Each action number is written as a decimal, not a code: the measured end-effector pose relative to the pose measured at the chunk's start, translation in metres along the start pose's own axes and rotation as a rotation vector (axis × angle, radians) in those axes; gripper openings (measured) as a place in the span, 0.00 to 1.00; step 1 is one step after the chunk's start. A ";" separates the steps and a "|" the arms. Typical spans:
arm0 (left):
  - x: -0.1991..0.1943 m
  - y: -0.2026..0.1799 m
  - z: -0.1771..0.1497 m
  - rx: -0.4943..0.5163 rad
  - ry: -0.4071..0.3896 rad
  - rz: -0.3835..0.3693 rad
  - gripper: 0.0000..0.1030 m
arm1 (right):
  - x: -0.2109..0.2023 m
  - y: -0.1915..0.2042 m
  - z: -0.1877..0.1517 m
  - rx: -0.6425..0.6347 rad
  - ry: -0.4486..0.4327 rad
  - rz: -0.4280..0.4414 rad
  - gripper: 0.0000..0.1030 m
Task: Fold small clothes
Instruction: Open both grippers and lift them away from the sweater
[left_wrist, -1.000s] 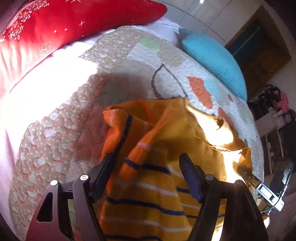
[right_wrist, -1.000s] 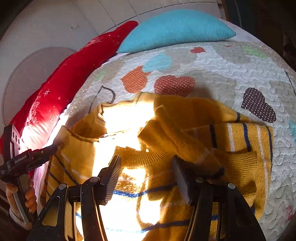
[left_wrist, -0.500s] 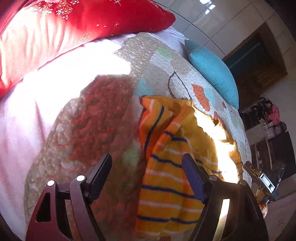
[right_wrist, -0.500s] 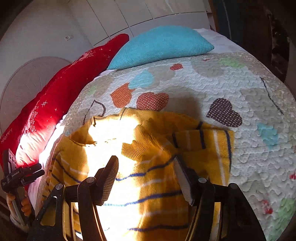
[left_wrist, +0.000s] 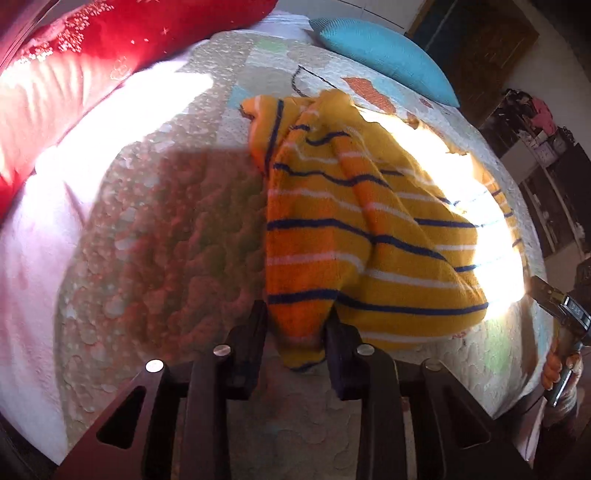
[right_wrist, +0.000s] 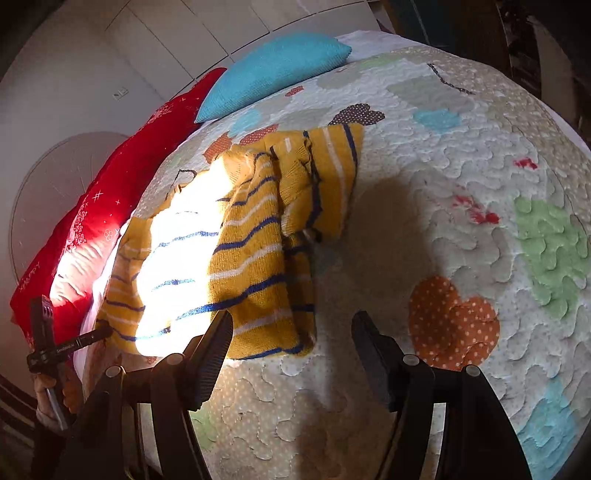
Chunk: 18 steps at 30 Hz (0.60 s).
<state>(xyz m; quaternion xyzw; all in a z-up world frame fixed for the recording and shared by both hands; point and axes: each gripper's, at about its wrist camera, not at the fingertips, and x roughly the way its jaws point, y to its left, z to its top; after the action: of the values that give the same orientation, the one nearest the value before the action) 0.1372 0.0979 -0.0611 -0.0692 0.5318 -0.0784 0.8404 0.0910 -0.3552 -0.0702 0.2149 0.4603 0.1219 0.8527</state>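
Note:
A small yellow sweater with blue and white stripes (left_wrist: 362, 236) lies rumpled on a quilted bedspread (left_wrist: 177, 229). My left gripper (left_wrist: 295, 332) has its jaws closed in on the sweater's near hem, which hangs between the fingers. In the right wrist view the sweater (right_wrist: 243, 251) lies ahead and to the left. My right gripper (right_wrist: 291, 350) is open and empty just in front of the sweater's near edge, above the quilt (right_wrist: 461, 229). The left gripper shows at the far left of the right wrist view (right_wrist: 99, 330).
A red pillow (left_wrist: 85, 62) and a blue pillow (left_wrist: 384, 55) lie at the head of the bed; both show in the right wrist view, red (right_wrist: 110, 206) and blue (right_wrist: 273, 70). Strong sunlight washes out part of the sweater. Dark furniture (left_wrist: 546, 155) stands beyond the bed.
My left gripper has closed on the sweater's near hem and drawn back. My right gripper has pulled back and right off the sweater, still open.

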 end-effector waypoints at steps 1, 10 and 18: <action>-0.004 0.002 0.006 0.007 -0.008 0.049 0.23 | 0.003 0.002 -0.001 0.000 -0.002 0.017 0.69; -0.057 -0.014 -0.034 0.026 -0.148 0.139 0.34 | 0.000 -0.022 -0.005 0.101 -0.005 -0.008 0.05; -0.105 -0.036 -0.076 -0.109 -0.354 0.089 0.66 | -0.048 -0.037 -0.024 0.099 -0.086 -0.094 0.07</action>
<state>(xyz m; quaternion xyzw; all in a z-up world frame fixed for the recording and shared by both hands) 0.0222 0.0822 0.0068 -0.1036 0.3816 0.0009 0.9185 0.0454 -0.4008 -0.0639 0.2401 0.4383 0.0493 0.8648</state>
